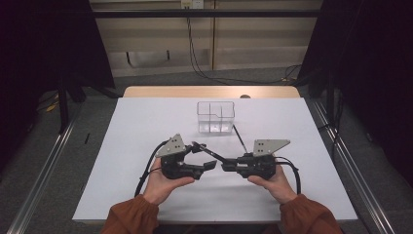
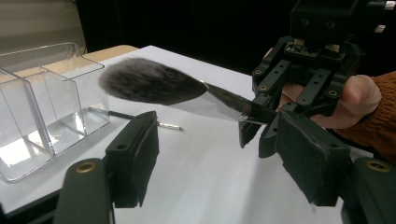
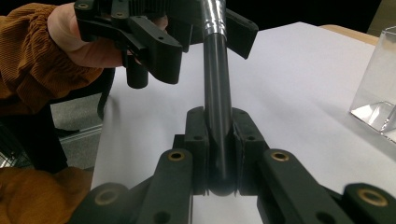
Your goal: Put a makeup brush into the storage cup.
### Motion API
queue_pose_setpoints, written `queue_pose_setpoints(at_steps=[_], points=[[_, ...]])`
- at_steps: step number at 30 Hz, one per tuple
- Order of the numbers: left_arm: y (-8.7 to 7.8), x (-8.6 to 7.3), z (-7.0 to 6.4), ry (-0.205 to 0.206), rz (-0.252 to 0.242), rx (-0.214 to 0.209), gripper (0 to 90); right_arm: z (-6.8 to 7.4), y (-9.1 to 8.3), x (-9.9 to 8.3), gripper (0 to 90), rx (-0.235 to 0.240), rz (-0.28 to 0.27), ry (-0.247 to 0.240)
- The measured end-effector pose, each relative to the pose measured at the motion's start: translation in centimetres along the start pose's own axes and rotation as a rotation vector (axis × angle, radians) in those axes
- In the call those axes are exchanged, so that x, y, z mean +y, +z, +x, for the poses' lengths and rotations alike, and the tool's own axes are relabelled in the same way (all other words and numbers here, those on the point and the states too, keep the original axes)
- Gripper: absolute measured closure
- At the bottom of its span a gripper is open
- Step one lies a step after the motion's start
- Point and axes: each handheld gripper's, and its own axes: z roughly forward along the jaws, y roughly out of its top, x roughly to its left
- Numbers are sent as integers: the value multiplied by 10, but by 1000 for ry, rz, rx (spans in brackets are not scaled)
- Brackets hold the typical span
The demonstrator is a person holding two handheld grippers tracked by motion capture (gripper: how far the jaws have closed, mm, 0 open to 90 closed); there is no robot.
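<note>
The large makeup brush (image 2: 154, 84) is held above the table, clamped at the butt of its black handle between the closed jaws of the right gripper (image 3: 218, 154). Its dark bristle head is blurred in the left gripper view, and part of the handle is hidden there behind a jaw. The left gripper (image 2: 219, 154) is held with its jaws apart, below the brush, touching nothing. A second, thinner brush (image 1: 238, 136) is seen lying on the table beside the clear organizer (image 1: 215, 117); its tip is too small to be made out. The white table (image 1: 146, 126) is edged by a wooden strip at the far side. Grey carpet, cables and dark curtains are seen beyond.
</note>
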Motion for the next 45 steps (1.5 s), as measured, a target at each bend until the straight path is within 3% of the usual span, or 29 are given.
queue_pose_setpoints(at_steps=[8,23,30,36,45], points=[[2,1,-1,-20,-12,-21,403,0,2,-1,795,2,0,-4],[0,7,2,-133,-57,-43,547,0,1,-3,795,8,-24,-5],[-1,8,3,-155,-65,-66,623,0,3,-4,795,9,-14,-10],[-2,8,4,-167,-67,-74,611,1,6,-5,795,13,-3,-13],[-3,10,1,-191,-78,-111,723,3,12,-8,789,29,21,-20]])
